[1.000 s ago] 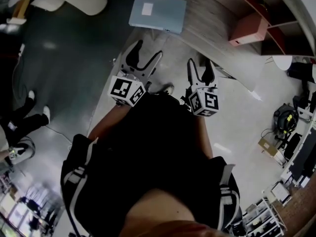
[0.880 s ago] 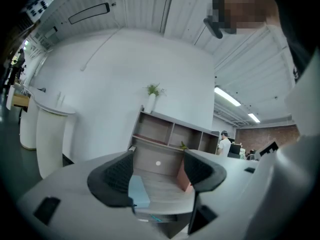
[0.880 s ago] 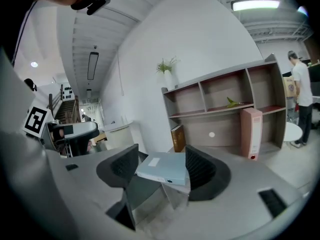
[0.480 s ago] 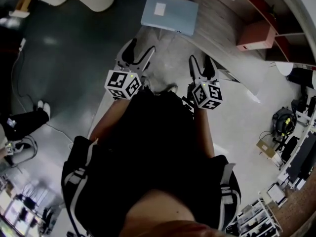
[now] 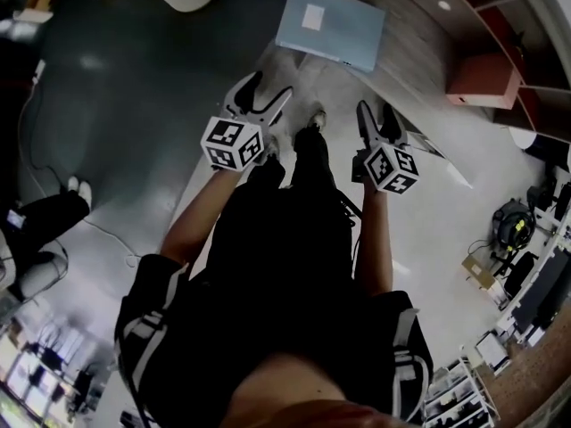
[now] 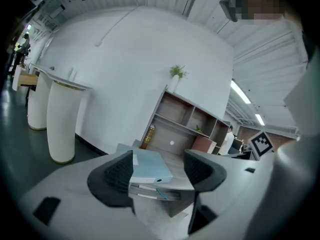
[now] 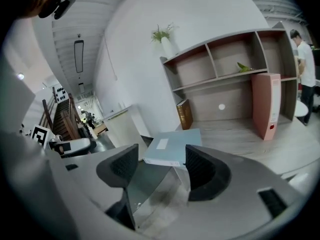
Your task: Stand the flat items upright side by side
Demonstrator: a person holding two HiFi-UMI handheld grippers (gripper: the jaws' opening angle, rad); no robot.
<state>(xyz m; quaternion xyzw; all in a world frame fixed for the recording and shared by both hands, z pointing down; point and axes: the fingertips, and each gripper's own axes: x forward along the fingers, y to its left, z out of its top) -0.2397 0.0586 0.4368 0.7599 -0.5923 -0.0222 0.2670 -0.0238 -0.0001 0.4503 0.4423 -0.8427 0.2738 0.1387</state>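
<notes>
**Pale-blue binder flat on the counter, both tongs released**

Your left tongs [image 5: 265,96] hang below and to the left of the pale-blue binder [image 5: 332,27], well short of it. Their jaws stand apart with nothing between them. In the left gripper view the binder shows only beyond the gap.

The binder itself lies flat with its white label facing up. It sits at the near edge of the wooden counter [image 5: 410,56], and neither pair of tongs touches it.

Your right tongs [image 5: 376,119] hang below and slightly to the right of the binder, also clear of it. Their jaws are likewise released and empty. The right gripper view looks straight through them at the binder's near corner.

Further right of the pale-blue binder, and well apart from it, a pink binder [image 5: 477,78] stands upright. It is in the lowest bay of the shelf unit [image 7: 235,69] at the back of the counter.
</notes>
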